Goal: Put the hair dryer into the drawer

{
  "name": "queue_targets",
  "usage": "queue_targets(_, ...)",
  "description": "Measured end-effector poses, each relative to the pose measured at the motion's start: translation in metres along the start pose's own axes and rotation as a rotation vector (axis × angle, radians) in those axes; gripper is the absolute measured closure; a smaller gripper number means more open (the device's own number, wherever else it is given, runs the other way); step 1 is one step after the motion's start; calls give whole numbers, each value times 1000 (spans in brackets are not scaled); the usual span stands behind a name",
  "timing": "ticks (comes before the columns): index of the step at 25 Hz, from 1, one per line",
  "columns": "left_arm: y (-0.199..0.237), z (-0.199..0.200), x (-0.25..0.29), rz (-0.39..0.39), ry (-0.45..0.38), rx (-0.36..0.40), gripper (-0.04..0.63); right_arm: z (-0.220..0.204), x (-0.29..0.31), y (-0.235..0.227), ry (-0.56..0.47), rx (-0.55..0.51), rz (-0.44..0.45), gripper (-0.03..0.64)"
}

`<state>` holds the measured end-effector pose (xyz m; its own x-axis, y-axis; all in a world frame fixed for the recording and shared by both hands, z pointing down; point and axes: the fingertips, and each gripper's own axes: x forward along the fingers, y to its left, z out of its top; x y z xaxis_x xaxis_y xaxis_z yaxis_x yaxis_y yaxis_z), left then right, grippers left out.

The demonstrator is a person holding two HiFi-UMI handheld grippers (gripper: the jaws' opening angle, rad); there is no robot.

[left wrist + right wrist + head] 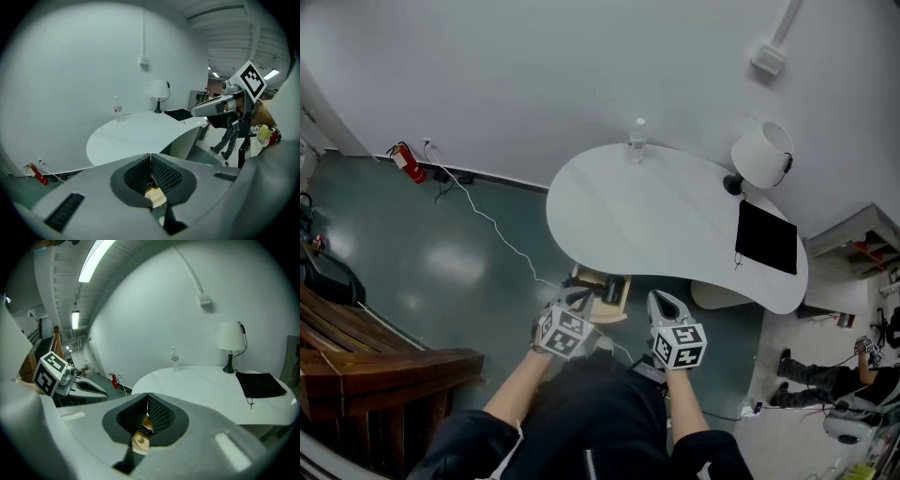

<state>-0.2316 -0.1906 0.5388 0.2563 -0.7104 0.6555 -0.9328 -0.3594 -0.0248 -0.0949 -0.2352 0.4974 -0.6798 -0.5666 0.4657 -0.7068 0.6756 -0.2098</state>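
Under the near edge of the white table (656, 216), a light wooden drawer (592, 279) stands pulled out. A dark thing (614, 287) lies in it, seemingly the hair dryer; I cannot make it out clearly. My left gripper (578, 296) (151, 157) hovers at the drawer's near left, jaws shut with nothing between them. To the drawer's right, my right gripper (662, 300) (148, 397) is also shut and empty. Through the gap behind each gripper's pads, a bit of pale wood shows. The left gripper view also shows the right gripper (213, 106).
On the table stand a water bottle (637, 141), a white lamp (761, 155) and a black mat (766, 236). A white cable (492, 221) runs across the floor from a fire extinguisher (410, 161). A wooden bench (375, 356) is at left. A person (814, 371) is on the floor at right.
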Motion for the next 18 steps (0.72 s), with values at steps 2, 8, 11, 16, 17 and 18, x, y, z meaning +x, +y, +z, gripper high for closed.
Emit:
queue_targets(2,2,0,0,8,-6,1,581,0,1,0,2,-1,1,614)
queue_targets(8,1,-1,2,5,-1,4,581,2,5,-1,6,-7,6,614)
queue_targets(11,1,-1,3,3,-1,6,581,4,8,1,8,-11,12,614)
queue_targets(16,3,0,5,3,1,11,581,5,13,2,10,-17,19,614)
queue_targets(17,3,-1,5,2,2,11,581,5,14,2,11,-18,20,614)
queue_targets(18,4,-1,6,2,4,10,581,5,14,2,12,-19,21,614)
